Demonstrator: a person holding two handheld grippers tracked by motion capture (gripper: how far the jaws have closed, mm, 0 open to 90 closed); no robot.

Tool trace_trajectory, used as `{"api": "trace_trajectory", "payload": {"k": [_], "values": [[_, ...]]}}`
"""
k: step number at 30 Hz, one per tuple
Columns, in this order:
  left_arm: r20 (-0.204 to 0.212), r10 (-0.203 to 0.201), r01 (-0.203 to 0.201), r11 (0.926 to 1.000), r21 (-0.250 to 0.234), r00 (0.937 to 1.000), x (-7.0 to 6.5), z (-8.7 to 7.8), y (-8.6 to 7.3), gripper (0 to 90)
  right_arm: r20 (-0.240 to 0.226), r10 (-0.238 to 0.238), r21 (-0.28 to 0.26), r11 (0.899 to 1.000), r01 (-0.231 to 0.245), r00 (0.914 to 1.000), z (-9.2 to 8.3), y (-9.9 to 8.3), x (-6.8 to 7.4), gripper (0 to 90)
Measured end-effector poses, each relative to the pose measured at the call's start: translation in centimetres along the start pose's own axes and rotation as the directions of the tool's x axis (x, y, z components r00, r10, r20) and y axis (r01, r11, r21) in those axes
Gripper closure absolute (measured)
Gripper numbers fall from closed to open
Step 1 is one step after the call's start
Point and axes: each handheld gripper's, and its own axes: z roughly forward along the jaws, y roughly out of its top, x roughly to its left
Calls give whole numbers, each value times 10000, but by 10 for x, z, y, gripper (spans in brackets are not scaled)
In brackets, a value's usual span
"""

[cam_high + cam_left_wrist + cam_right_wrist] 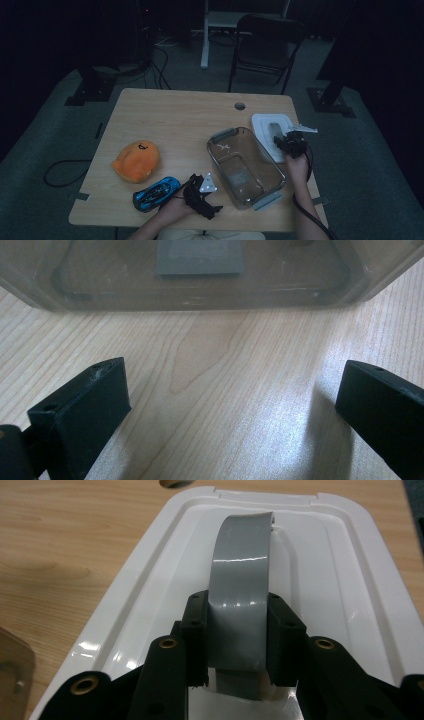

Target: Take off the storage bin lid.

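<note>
A white lid point(264, 127) lies flat on the wooden table's right side, with a grey strap handle point(242, 565) arching over its middle. My right gripper point(237, 625) is shut on that handle, a jaw pressed against each edge of the strap. In the high view the right gripper point(292, 142) sits over the lid's near edge. A clear plastic bin point(245, 167) stands left of the lid, with a grey label on its floor. Near the table's front edge, my left gripper point(206, 196) rests open, its jaws wide apart over bare wood point(235, 405) and facing the bin's wall point(200, 285).
An orange plush toy point(136, 160) and a blue toy car point(156, 192) lie at the front left of the table point(175, 120). A cable hole point(240, 106) is near the far edge. A dark folding chair point(267, 40) stands beyond the table.
</note>
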Motion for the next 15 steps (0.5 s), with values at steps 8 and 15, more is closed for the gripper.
{"api": "trace_trajectory", "payload": {"k": [8, 15], "values": [[-4, -3, 3, 10000, 11, 10000, 0, 0, 0, 13, -2, -56, 314, 9995, 56, 10000, 11, -9, 3, 672], [-36, -7, 7, 10000, 44, 10000, 0, 0, 0, 13, -14, -153, 503, 9986, 153, 9999, 16, -16, 4, 666]]}}
